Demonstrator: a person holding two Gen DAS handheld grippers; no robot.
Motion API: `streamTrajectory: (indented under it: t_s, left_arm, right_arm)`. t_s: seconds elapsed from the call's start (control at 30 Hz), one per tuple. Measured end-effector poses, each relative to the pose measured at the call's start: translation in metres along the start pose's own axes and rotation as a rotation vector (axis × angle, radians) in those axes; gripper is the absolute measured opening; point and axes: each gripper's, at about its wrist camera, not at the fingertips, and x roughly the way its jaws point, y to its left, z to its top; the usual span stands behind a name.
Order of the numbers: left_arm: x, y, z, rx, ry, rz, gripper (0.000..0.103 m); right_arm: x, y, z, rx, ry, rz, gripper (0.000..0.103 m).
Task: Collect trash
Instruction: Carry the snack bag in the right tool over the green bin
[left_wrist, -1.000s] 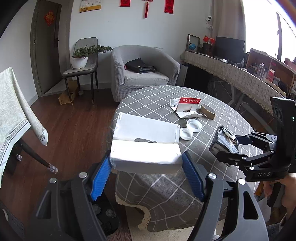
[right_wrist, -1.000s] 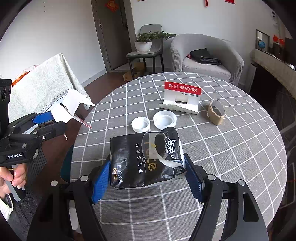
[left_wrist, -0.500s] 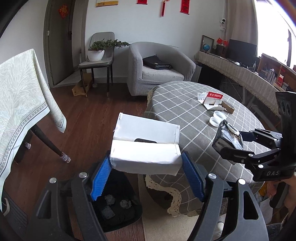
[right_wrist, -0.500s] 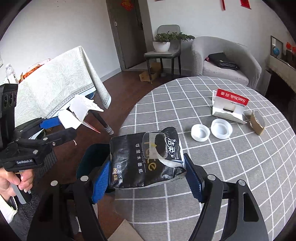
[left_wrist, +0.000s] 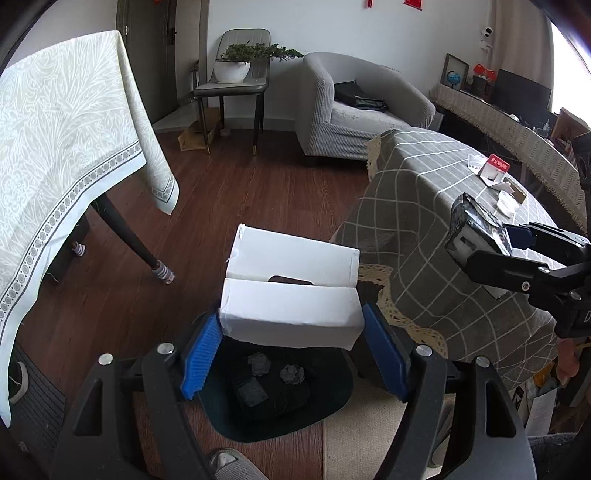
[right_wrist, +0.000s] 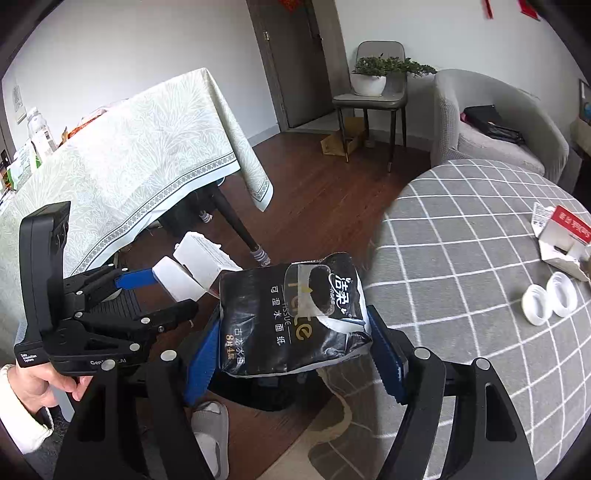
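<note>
Floor: dark round plastic bin (left_wrist: 275, 400) is sitting beside the grey checked bench (left_wrist: 443, 236).
Left tongs (left_wrist: 291, 350): gripping a white folded cardboard box (left_wrist: 291, 295).
Right tongs (right_wrist: 291, 350): gripping a black crumpled tissue packet (right_wrist: 291, 314).
Risk: releasing early is likely dropping either onto the floor.

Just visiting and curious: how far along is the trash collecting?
Some crumpled bits already lie in the dark bin. The left gripper holds a white box above it; the right gripper holds a black tissue pack. Two white caps and a red-topped package remain on the table.
</note>
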Motion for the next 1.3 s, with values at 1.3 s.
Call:
streamTrajectory:
  t_s: [1.3]
  left_arm:
    - [0.004, 0.084, -0.023, -0.105, 0.08, 0.033, 0.081]
  right_arm:
    - [0.161, 0.057, -0.01, -0.038, 0.267, 0.04, 0.074]
